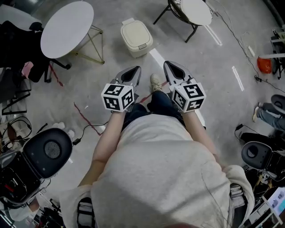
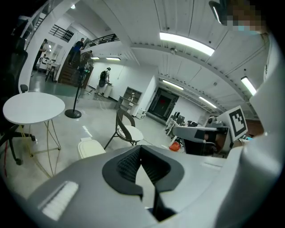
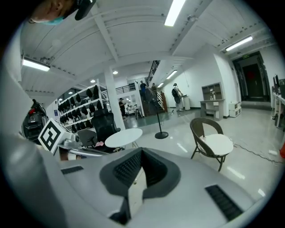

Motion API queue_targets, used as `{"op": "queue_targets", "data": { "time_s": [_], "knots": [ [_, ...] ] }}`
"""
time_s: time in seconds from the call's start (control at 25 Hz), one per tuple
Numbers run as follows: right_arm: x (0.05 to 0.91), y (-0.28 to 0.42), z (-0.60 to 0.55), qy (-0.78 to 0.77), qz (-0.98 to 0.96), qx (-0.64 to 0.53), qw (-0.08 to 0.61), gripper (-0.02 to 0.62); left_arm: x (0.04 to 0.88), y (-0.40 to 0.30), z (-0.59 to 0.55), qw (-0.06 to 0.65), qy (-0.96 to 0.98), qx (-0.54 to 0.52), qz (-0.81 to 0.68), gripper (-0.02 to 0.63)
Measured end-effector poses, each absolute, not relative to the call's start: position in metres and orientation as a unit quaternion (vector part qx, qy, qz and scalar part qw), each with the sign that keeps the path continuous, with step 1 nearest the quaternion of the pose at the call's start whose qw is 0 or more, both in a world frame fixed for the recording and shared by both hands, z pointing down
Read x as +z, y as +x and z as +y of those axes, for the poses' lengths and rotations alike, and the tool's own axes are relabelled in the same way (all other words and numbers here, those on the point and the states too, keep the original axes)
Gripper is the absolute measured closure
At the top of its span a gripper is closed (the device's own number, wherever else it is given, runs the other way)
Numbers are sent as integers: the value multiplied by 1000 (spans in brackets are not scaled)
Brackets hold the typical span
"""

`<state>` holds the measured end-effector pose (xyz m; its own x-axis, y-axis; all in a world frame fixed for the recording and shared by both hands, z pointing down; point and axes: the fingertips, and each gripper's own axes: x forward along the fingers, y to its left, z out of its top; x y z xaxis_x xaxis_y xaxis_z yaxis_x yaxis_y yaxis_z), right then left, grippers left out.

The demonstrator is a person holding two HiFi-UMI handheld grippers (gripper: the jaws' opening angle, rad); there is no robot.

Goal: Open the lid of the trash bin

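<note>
Two grippers, left (image 1: 134, 71) and right (image 1: 170, 67), both clenched on nothing, ribbed dark pads meeting at the tips. Ahead on smooth grey floor (image 1: 213, 80), well apart: cream rounded-square trash bin (image 1: 141, 50), lid (image 1: 135, 34) down, contents unseen.

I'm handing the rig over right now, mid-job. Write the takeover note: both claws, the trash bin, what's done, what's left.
Left claw: shut, empty, held out in front.
Right claw: shut, empty, beside the left one.
Trash bin: cream, standing ahead, between the round white table and the chair. Neither claw touches it.
Done: nothing yet; the lid is down.
Left: walk up to the bin, bring a claw down to it, open the lid.
</note>
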<state>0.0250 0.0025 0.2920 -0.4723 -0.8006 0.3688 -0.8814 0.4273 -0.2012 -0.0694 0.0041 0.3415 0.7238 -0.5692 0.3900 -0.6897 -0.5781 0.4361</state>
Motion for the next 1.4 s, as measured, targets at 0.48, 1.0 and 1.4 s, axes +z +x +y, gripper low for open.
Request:
{"op": "queue_targets", "data": {
  "time_s": [0.48, 1.0, 1.4],
  "knots": [
    [310, 73, -129, 401, -886, 177, 151, 598, 354, -15, -112, 299, 853, 84, -420, 597],
    [379, 69, -150, 305, -905, 203, 216, 598, 404, -3, -133, 314, 823, 173, -440, 597],
    [410, 62, -164, 296, -901, 232, 218, 598, 449, 19, -141, 329, 836, 204, -388, 597]
  ]
}}
